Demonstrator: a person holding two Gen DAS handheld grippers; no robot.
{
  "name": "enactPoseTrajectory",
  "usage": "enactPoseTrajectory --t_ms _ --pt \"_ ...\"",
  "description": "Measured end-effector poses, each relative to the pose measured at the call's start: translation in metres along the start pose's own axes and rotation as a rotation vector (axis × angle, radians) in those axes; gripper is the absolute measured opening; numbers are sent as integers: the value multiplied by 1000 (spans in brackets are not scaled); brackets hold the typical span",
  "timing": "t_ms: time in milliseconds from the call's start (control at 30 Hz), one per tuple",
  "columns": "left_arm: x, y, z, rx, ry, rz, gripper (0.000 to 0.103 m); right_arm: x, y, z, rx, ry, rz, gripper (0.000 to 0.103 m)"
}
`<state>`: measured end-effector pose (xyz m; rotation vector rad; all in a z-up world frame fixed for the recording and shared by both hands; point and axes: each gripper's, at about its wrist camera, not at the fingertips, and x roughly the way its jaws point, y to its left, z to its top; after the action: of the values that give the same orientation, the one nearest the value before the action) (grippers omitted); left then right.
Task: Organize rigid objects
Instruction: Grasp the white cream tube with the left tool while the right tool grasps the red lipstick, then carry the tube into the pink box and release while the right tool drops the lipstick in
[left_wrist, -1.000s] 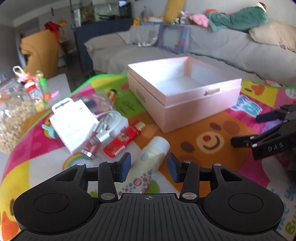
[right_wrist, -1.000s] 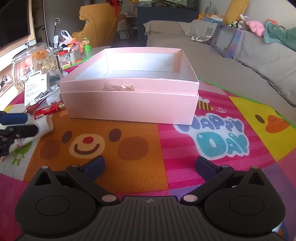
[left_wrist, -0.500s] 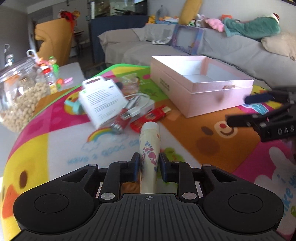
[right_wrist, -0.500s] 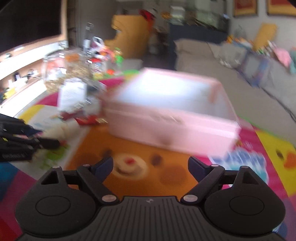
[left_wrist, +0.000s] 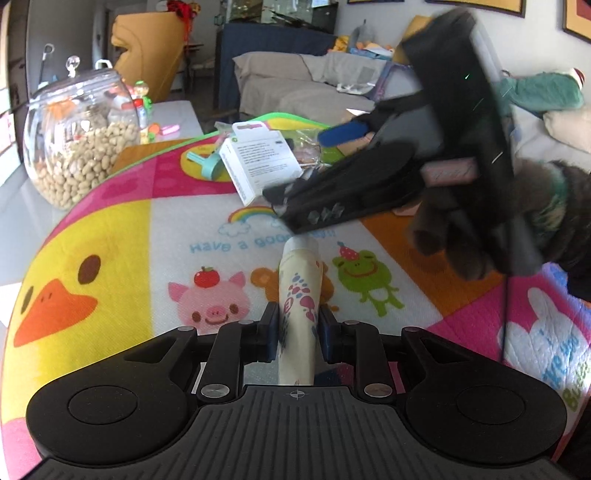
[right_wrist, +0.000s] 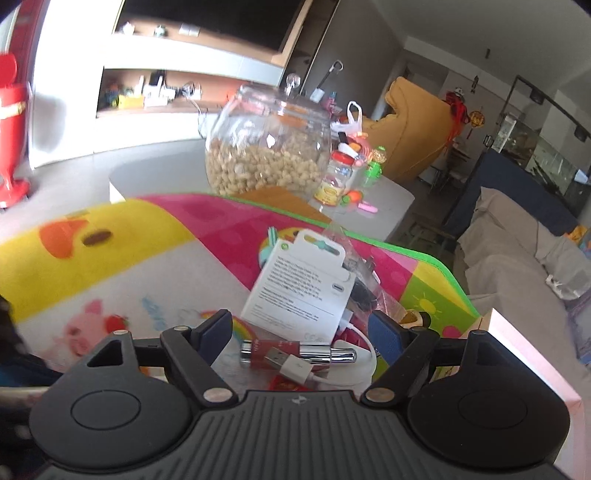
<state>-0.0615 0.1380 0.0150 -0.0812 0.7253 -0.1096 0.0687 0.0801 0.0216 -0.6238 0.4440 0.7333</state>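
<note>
My left gripper (left_wrist: 297, 325) is shut on a cream tube with a pink and blue print (left_wrist: 298, 295) and holds it above the colourful play mat (left_wrist: 110, 236). My right gripper (right_wrist: 301, 328) is open, its jaws on either side of a pile: a red and silver USB stick (right_wrist: 295, 355), a white cable plug (right_wrist: 297, 367) and a white carton (right_wrist: 303, 291). In the left wrist view the right gripper (left_wrist: 354, 177) crosses in front, over the same pile and the white carton (left_wrist: 258, 162). A corner of the pink box (right_wrist: 532, 354) shows at right.
A glass jar of nuts (right_wrist: 267, 147) (left_wrist: 77, 140) stands at the mat's far left edge beside small bottles (right_wrist: 338, 173). A teal item (left_wrist: 207, 164) lies behind the carton. A grey sofa (left_wrist: 314, 81) runs behind the table.
My left gripper has drawn back with the tube in its grip. My right gripper has swung left from the pink box to the pile of small items, still open.
</note>
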Motion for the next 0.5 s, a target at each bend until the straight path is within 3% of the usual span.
enactPoseTrajectory --t_ms 167,300,500 --pt "-1 3 -1 -28 -15 -20 26 15 -5 -7 48 53 19 81" --pt "-2 2 -3 -24 -45 -10 25 9 -10 -11 80 44 42 78" --pt "-13 -2 -1 8 -99 -15 25 -55 -16 -6 101 -116 69 78"
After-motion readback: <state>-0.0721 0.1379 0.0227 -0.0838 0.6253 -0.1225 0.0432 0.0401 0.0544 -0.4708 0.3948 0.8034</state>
